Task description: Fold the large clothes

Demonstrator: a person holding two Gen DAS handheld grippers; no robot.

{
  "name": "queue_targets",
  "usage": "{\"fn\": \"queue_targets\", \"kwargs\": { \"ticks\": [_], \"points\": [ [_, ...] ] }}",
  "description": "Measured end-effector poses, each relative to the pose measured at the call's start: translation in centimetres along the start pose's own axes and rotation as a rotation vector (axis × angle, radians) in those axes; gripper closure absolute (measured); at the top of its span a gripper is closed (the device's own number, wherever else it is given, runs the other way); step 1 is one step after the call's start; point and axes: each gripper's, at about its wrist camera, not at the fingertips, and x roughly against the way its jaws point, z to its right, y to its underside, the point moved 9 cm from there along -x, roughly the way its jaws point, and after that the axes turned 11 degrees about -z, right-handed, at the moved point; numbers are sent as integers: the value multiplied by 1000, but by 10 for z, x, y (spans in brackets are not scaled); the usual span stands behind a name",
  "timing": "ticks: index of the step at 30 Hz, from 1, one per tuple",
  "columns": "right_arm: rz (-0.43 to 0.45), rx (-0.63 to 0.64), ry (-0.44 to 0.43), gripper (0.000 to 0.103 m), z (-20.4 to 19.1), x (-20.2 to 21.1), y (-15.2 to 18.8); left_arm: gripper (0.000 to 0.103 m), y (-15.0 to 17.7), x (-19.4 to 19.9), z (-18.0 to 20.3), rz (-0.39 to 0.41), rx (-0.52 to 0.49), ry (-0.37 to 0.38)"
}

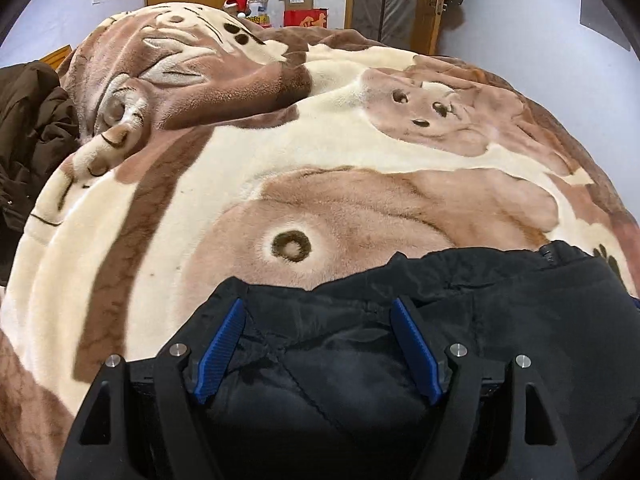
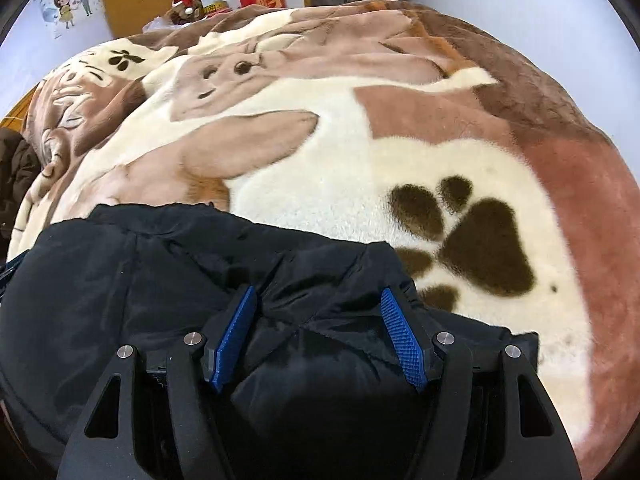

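Observation:
A black padded garment (image 1: 500, 320) lies on a plush brown and cream blanket (image 1: 280, 152). In the left wrist view my left gripper (image 1: 318, 308) is open, its blue-padded fingers (image 1: 224, 348) straddling the garment's left edge, with black fabric between them. In the right wrist view the same garment (image 2: 120, 280) fills the lower left. My right gripper (image 2: 318, 298) is open over the garment's right edge, fabric bunched between its blue pads (image 2: 402, 340). The garment's near part is hidden under both grippers.
The blanket (image 2: 400, 128) covers the whole bed, with a dark paw print (image 2: 472, 236) to the right. A dark brown coat (image 1: 28, 128) is heaped at the bed's left edge. Cardboard boxes (image 1: 300, 8), a wardrobe and a door stand at the far wall.

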Motion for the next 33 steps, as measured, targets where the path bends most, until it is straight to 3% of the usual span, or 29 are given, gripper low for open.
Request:
{"fn": "queue_targets", "kwargs": {
  "ticks": [17,21,22,24,26,29,33],
  "points": [
    [24,-4,27,38,0,-16,-2,26,0,-19,1,-2,12,-4],
    [11,-8,9,38,1,-8,-4,34,-6,3,3,-19,-9,-23],
    [3,-8,8,38,2,-1,-5,40,-8,15,4,-15,-4,-11],
    [16,-8,4,38,2,20,-6,41,-13,43,8,21,4,26],
    [75,-13,-28,38,0,51,-9,41,-18,73,20,77,-5,60],
    [151,-12,-42,38,1,84,-8,41,-19,104,60,124,-42,168],
    [80,-43,-1,38,18,56,6,41,-5,84,135,63,-173,233]
  ]
}}
